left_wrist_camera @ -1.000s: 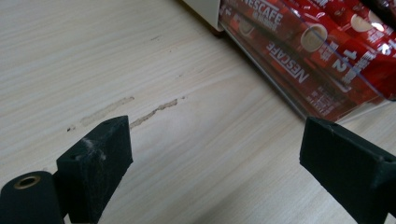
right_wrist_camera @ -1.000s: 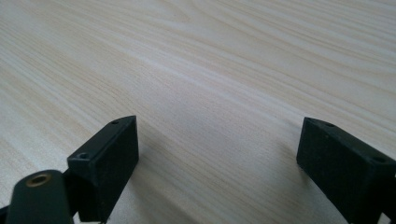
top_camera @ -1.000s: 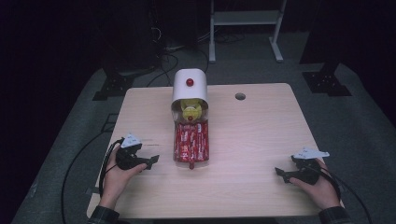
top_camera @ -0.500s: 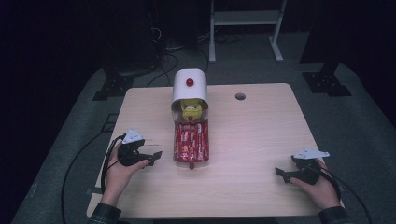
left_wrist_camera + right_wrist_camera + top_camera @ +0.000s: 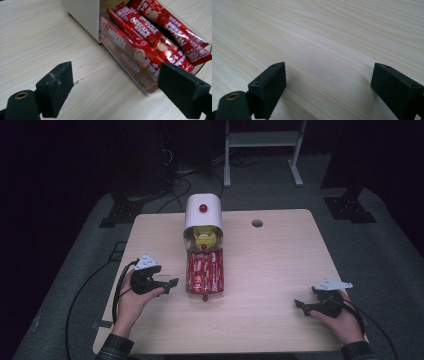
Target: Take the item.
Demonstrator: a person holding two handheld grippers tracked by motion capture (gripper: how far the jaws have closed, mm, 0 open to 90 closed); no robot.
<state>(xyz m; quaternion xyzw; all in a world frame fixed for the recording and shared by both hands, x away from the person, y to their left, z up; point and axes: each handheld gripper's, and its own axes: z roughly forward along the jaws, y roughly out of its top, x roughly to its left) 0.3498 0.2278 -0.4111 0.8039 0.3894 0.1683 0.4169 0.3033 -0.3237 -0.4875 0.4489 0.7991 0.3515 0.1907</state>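
High view: the left gripper (image 5: pixel 172 282) now sits closer to the clear plastic tray of red coffee-stick sachets (image 5: pixel 205 274) than it did a second ago, when it lay further back toward the table's left edge; its jaws have just been closing a little, yet they stay spread with nothing between them. The tray stands at the middle of the pale wooden table (image 5: pixel 270 260), jutting toward the person from under a white rounded dispenser with a red knob (image 5: pixel 203 212), and a yellow item (image 5: pixel 205 238) sits where the tray meets the dispenser. In the left gripper view the sachets (image 5: pixel 150 47) lie stacked lengthwise behind the tray's clear wall, just ahead of the jaws and off to the right, so I judge this to be an approach to the sachets, with no contact made yet. The right gripper (image 5: pixel 306 307) has kept its place near the table's near right corner, jaws spread over bare wood in the right gripper view and holding nothing. Room for moving is generous: open tabletop lies between the left gripper and the tray's left side, and a wide bare stretch separates the tray from the right hand (image 5: pixel 345 320). The tray's near end stands well in from the near table edge, and a small round hole (image 5: pixel 257 223) sits at the far side, clear of the work.
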